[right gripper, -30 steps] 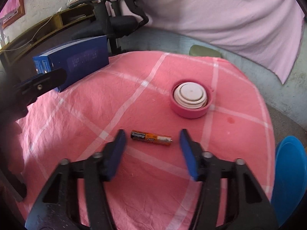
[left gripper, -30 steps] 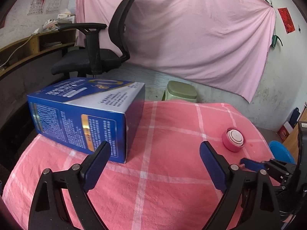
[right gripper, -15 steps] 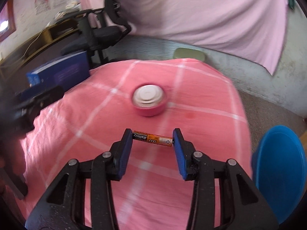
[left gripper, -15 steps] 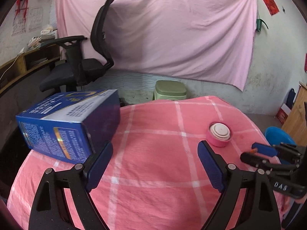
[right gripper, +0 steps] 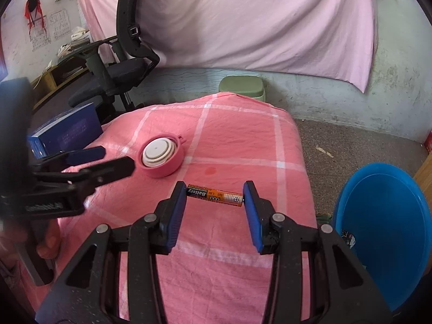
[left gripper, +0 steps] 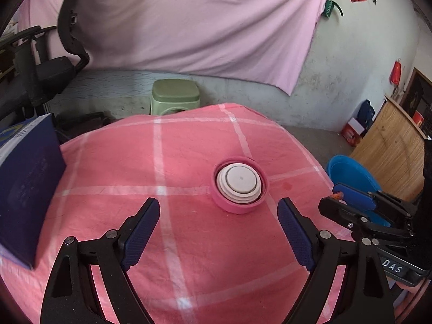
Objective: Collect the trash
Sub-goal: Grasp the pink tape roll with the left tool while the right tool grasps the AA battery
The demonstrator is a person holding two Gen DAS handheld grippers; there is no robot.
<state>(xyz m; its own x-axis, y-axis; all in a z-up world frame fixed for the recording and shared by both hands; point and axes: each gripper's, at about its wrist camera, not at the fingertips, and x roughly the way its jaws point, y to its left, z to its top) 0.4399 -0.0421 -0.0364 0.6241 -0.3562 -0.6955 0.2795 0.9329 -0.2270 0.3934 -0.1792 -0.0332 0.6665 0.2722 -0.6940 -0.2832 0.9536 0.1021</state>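
Orange battery (right gripper: 215, 195) sits pinched end to end in our right gripper (right gripper: 215, 198) above the pink tabletop (right gripper: 229, 140); our left gripper (left gripper: 218, 216) has its jaws spread near the pink lid (left gripper: 239, 185).

Both wrist views share the pink lid (left gripper: 239, 185).
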